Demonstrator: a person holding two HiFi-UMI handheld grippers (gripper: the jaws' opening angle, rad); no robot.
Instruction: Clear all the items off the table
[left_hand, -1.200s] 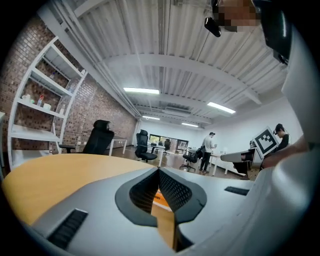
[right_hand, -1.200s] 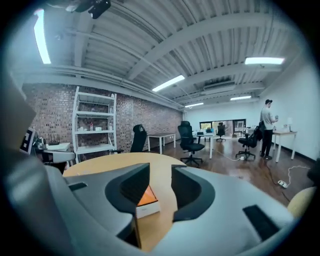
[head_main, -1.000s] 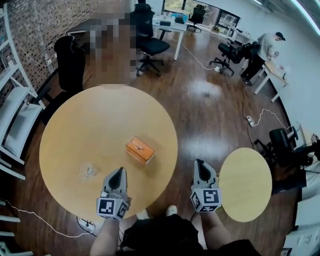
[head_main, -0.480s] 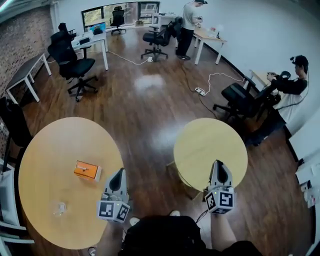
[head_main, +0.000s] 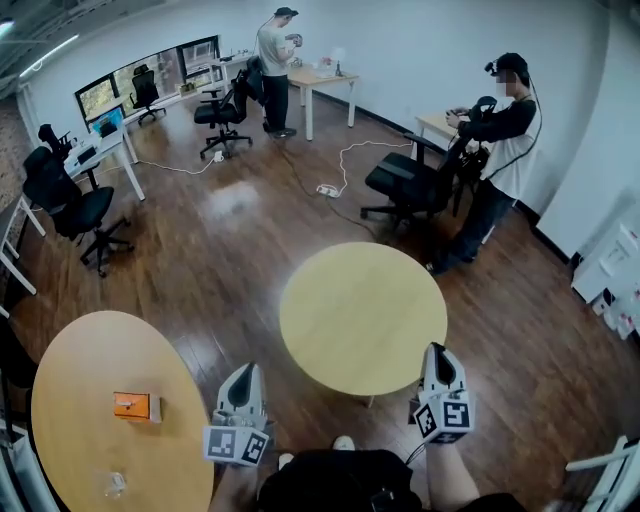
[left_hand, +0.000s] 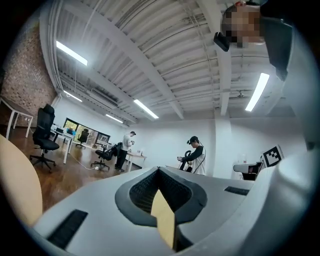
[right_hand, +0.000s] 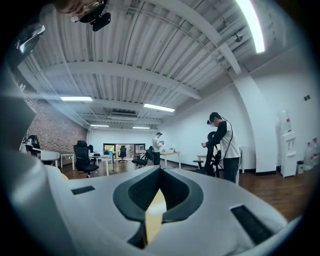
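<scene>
Head view: orange box (head_main: 132, 405) sits on the large round table (head_main: 70, 370), far left. My left gripper (head_main: 245, 375) and right gripper (head_main: 438, 355) are held near the small round table (head_main: 362, 300).
Left gripper view: jaws together, empty.
Right gripper view: jaws together, empty.

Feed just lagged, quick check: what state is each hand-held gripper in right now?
Left hand-held gripper: closed, holding nothing.
Right hand-held gripper: closed, holding nothing.
</scene>
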